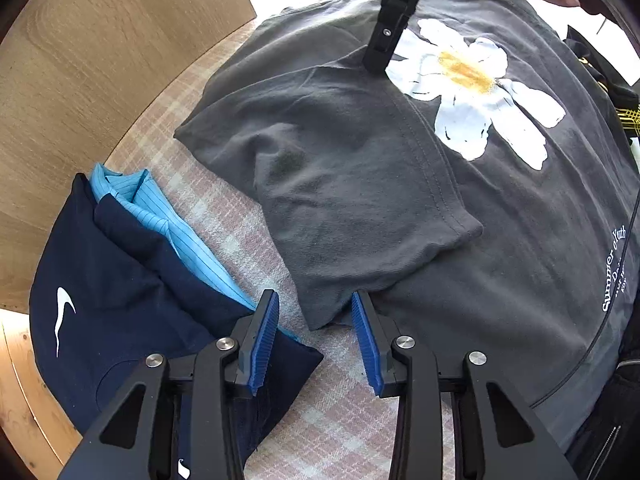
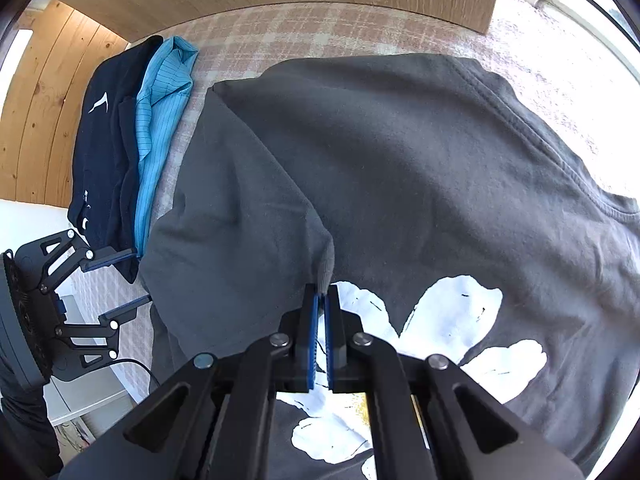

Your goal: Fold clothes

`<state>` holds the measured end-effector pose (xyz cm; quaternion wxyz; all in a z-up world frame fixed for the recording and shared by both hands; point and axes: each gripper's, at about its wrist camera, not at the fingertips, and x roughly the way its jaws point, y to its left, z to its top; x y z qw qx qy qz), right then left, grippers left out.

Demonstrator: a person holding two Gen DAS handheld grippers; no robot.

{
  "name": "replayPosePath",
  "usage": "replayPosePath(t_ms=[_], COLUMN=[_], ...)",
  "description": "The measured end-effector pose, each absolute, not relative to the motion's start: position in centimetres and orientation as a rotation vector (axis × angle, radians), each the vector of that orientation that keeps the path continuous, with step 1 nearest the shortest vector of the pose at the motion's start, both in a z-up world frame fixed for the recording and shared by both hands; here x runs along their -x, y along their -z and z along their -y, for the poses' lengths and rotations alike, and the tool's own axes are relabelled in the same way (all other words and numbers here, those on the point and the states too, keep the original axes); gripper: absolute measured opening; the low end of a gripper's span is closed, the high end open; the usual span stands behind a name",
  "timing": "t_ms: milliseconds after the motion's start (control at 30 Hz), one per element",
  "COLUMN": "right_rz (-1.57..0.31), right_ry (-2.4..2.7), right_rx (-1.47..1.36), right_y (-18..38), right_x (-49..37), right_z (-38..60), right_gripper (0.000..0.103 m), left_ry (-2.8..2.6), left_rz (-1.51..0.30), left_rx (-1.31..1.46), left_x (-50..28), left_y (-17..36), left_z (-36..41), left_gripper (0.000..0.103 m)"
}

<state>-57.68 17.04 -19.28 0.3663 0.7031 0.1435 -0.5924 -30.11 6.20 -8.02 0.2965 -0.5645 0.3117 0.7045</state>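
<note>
**Sleeve fold under way**

Here the grey tee [image 2: 400, 152] lies spread on the checked bed [image 1: 340, 400], beside folded navy [image 1: 120, 300] and blue tops [image 1: 160, 208]. The right claw [image 2: 320, 300] is pinched tight on the sleeve's fold edge. The left claw [image 1: 316, 336] stands narrowly apart at the sleeve's corner, gripping nothing. Thin cloth may slip out, undoing the fold.

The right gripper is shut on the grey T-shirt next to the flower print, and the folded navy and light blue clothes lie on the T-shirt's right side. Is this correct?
Not fully. The right gripper is shut on the grey T-shirt beside the flower print, but the folded navy and light blue clothes lie to its left, as the right wrist view shows.
</note>
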Motion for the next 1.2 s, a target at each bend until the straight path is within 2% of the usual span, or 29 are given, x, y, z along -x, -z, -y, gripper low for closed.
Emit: replayPosePath(t_ms=[33, 133, 233, 433, 567, 600, 633, 733, 867, 933, 967, 1000, 1200], right_rz=[-0.361, -0.335, -0.309, -0.283, -0.306, -0.337, -0.388, -0.428, -0.390, -0.338, -0.292, -0.266, -0.374], right_ry=[1.521, 1.526, 1.527, 1.557, 1.607, 1.621, 1.645, 1.633, 1.656, 1.686, 1.674, 1.658, 1.534], right_rx=[-1.809, -1.815, -1.822, -1.778, -1.773, -1.778, -1.776, -1.817, -1.799, -1.753, -1.748, -1.745, -1.694], right_y=[19.2, 19.3, 19.3, 16.5, 15.1, 15.4, 16.3, 19.0, 17.8, 16.0, 15.4, 15.1, 16.8], right_x=[57.7, 57.8, 57.8, 57.8, 58.4, 58.4, 58.5, 58.0, 57.9, 57.2, 56.4, 55.5, 48.0], right_z=[-17.0, -17.0, -16.9, -16.4, -17.3, -17.1, -16.9, -15.3, -16.6, -18.1, -19.0, -19.5, -16.7], right_gripper=[0.003, 0.003, 0.003, 0.003, 0.003, 0.003, 0.003, 0.003, 0.011, 0.025, 0.037, 0.040, 0.040], left_ry=[-1.860, -1.861, -1.865, -1.882, -1.842, -1.822, -1.802, -1.782, -1.856, -1.881, -1.876, -1.868, -1.819], left_rz=[-0.833, -0.822, -0.783, -0.663, -0.657, -0.653, -0.664, -0.727, -0.672, -0.628, -0.624, -0.632, -0.680], left_rx=[1.506, 1.507, 1.496, 1.477, 1.478, 1.492, 1.507, 1.526, 1.542, 1.519, 1.509, 1.502, 1.514], left_x=[30.2, 30.4, 30.6, 30.8, 29.8, 29.6, 29.2, 27.8, 28.3, 28.4, 28.4, 28.5, 28.6], left_y=[8.3, 8.6, 8.2, 5.8, 5.5, 5.7, 6.0, 6.4, 4.7, 3.6, 3.5, 3.6, 5.8], left_z=[-6.4, -6.3, -6.2, -5.9, -7.1, -7.5, -7.8, -8.0, -5.9, -5.4, -5.5, -5.8, -7.6], left_gripper=[0.019, 0.010, 0.006, 0.006, 0.007, 0.008, 0.014, 0.015, 0.015, 0.013, 0.014, 0.016, 0.016])
